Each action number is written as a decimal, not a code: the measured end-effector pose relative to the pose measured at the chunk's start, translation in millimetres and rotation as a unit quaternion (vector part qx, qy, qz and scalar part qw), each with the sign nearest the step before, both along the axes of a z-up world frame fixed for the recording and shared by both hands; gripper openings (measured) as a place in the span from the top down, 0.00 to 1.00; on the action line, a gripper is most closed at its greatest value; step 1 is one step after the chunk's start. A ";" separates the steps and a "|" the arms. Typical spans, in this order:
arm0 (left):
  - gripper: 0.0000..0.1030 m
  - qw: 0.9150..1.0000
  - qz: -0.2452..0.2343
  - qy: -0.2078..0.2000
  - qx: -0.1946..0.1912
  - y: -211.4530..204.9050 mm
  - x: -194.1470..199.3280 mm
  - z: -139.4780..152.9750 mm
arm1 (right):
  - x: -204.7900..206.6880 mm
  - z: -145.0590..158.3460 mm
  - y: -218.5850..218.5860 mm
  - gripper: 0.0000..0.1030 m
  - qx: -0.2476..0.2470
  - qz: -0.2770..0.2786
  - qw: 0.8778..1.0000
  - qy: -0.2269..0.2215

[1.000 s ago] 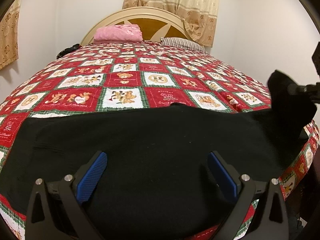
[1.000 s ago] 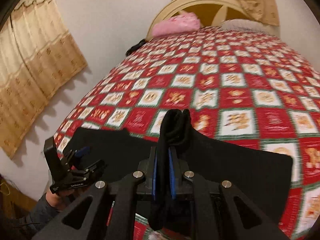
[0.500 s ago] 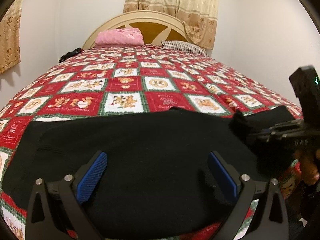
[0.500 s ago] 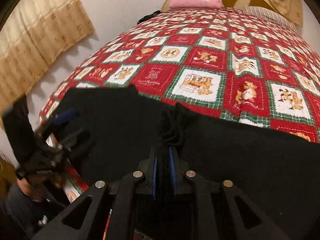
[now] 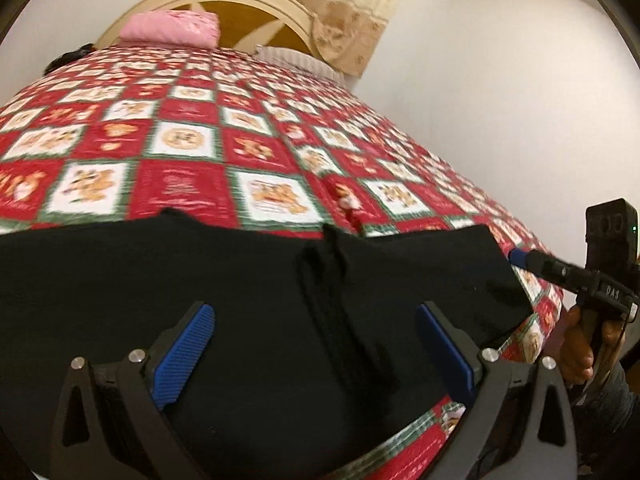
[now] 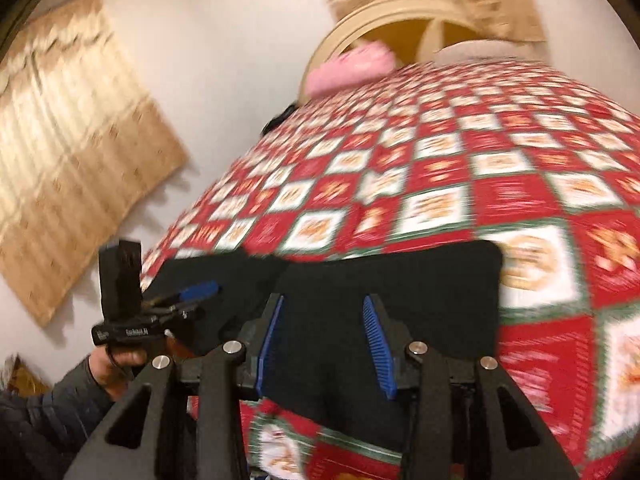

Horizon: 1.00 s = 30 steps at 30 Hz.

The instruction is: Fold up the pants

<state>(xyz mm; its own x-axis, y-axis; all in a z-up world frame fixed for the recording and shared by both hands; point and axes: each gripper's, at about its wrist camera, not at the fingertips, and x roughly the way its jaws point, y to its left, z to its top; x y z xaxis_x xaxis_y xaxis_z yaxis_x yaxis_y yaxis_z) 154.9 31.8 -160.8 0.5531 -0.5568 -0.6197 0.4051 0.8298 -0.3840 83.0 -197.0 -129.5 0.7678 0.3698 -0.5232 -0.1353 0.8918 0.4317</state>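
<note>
Black pants point(image 5: 240, 300) lie flat along the near edge of a bed, with a raised fold ridge point(image 5: 332, 280) right of centre. They also show in the right wrist view point(image 6: 380, 280). My left gripper point(image 5: 316, 344) is open and empty, hovering over the pants. My right gripper point(image 6: 324, 340) is open and empty above the pants' right part. The right gripper also shows at the right edge of the left wrist view point(image 5: 520, 258), beside the pants' right end. The left gripper shows in the right wrist view point(image 6: 196, 296) at the pants' left end.
The bed has a red, white and green patterned quilt point(image 5: 200, 140). A pink folded blanket point(image 5: 172, 32) and a striped pillow point(image 5: 296, 62) lie by the cream headboard point(image 5: 248, 4). Beige curtains point(image 6: 68, 168) hang on the white walls.
My right gripper carried the pants' end leftward over the rest, then opened and let go, leaving a fold ridge. It has drawn back to the right. The left gripper stayed open.
</note>
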 end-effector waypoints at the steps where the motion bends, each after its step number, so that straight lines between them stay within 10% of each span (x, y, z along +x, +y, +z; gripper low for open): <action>1: 0.05 1.000 -0.004 0.005 0.005 -6.3 1.3 -0.8 | -4.5 -2.2 -2.4 0.58 -0.005 -0.007 1.000 -0.005; 11: 0.05 0.998 0.065 -0.007 0.024 25.9 -0.4 6.3 | 1.8 -13.4 122.8 0.58 -0.193 0.160 0.968 -0.031; 20: 0.05 0.997 0.077 -0.006 0.022 43.5 -9.7 2.4 | 39.7 -45.4 174.3 0.59 -0.258 0.199 0.946 0.006; 23: 0.05 0.997 0.075 0.000 0.012 45.4 -10.8 1.5 | 37.2 -38.0 168.7 0.94 -0.231 0.201 0.952 0.006; 30: 0.05 0.998 0.064 -0.004 0.003 40.7 -12.4 5.9 | 22.4 -32.4 179.1 0.94 -0.243 0.217 0.945 -0.007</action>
<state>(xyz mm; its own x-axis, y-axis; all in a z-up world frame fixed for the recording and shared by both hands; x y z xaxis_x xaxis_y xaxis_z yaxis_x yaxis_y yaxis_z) 142.5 72.5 -154.9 0.6251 -0.4771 -0.6178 0.2988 0.8774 -0.3753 105.4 -17.9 -161.9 0.6080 0.3696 -0.7026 -0.5360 0.8440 -0.0199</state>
